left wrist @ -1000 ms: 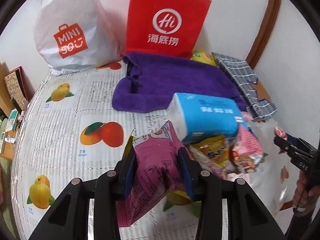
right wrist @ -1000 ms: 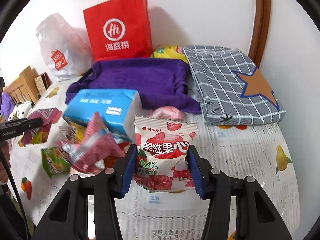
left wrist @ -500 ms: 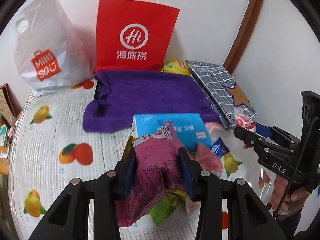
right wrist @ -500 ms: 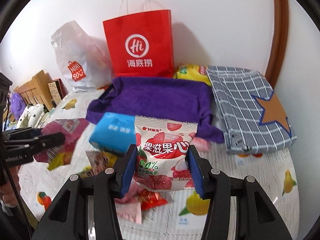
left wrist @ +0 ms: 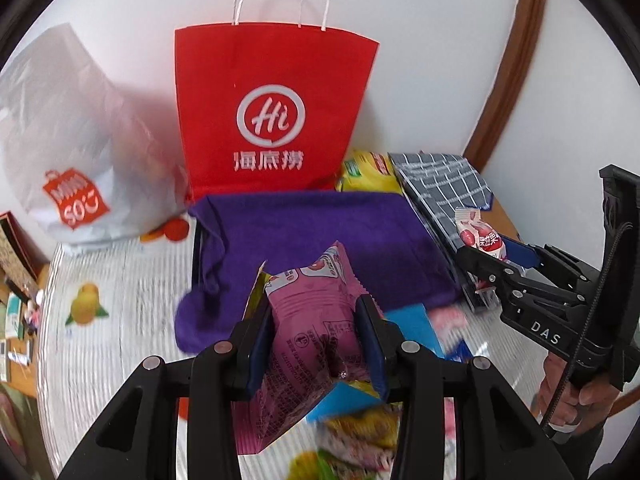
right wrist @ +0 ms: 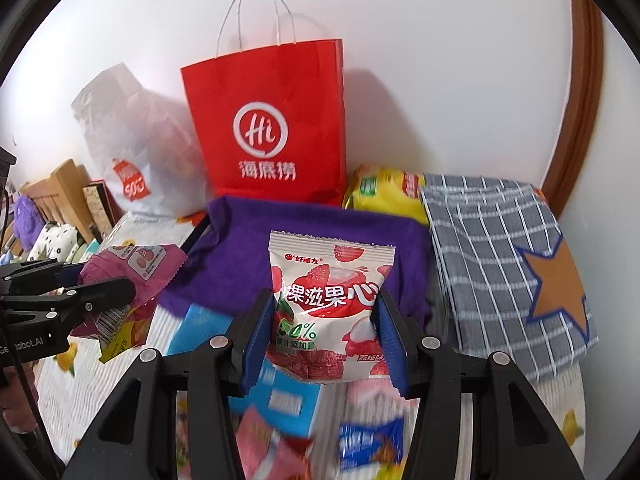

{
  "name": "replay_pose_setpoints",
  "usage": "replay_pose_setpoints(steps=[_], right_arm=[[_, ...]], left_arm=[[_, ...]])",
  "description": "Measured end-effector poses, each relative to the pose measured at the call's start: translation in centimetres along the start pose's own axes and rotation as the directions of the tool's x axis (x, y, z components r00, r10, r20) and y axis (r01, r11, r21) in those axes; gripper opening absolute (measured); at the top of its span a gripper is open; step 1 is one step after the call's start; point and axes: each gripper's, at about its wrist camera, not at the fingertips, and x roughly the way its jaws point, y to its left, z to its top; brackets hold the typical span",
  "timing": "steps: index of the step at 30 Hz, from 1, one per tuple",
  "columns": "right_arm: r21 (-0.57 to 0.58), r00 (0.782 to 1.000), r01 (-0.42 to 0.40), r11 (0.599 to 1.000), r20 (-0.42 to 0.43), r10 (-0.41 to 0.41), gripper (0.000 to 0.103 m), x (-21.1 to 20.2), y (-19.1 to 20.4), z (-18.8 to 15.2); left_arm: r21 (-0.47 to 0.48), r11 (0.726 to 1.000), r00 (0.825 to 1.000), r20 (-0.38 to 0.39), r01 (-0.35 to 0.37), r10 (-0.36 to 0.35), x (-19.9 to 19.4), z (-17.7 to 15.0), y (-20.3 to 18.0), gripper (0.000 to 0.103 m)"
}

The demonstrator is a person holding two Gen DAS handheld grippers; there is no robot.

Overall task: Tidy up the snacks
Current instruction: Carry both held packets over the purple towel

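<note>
My left gripper (left wrist: pixel 316 344) is shut on a pink snack packet (left wrist: pixel 310 320) and holds it above the table, facing the red paper bag (left wrist: pixel 272 120). My right gripper (right wrist: pixel 326 336) is shut on a white and red lychee gummy packet (right wrist: pixel 330 304), also raised and facing the red paper bag (right wrist: pixel 272 128). Each gripper shows in the other's view: the right one (left wrist: pixel 480 256) at the right, the left one (right wrist: pixel 124 284) at the left. Several loose snack packets (right wrist: pixel 360 444) and a blue tissue pack (right wrist: pixel 280 396) lie below.
A purple towel (left wrist: pixel 312 236) lies in front of the red bag. A white plastic bag (left wrist: pixel 76 160) stands at the left, a yellow packet (right wrist: pixel 384 196) and a grey checked cloth (right wrist: pixel 500 264) at the right. The wall is close behind.
Both grippers have risen and moved toward the red bag with their packets still held. The snack pile has dropped to the bottom of both views.
</note>
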Motion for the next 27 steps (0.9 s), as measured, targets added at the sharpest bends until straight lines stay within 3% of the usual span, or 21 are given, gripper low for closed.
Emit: replay_pose_setpoints(steps=[14,21,27], right_arm=[[0.045,0.999,0.02,0.999,-0.026,-0.019,0.05,8.4,-2.7,5.3],[0.071,0.998,0.027,0.997,-0.063,-0.022,0.05,13.0,-4.4,5.3],[0.042,0.986,0.033,0.999,-0.163,-0.026,0.05,16.6,-4.6,3.7]], left_arm=[[-0.027,1.0,1.0,-0.005,-0.011,0.011,7.6,6.9,3.2,0.039],[-0.02,0.999,0.996,-0.079,-0.038,0.036,12.6,6.9,5.0,0.039],[-0.03,0.998,0.988,-0.145,-0.056,0.052,14.9,5.9,5.9,0.039]])
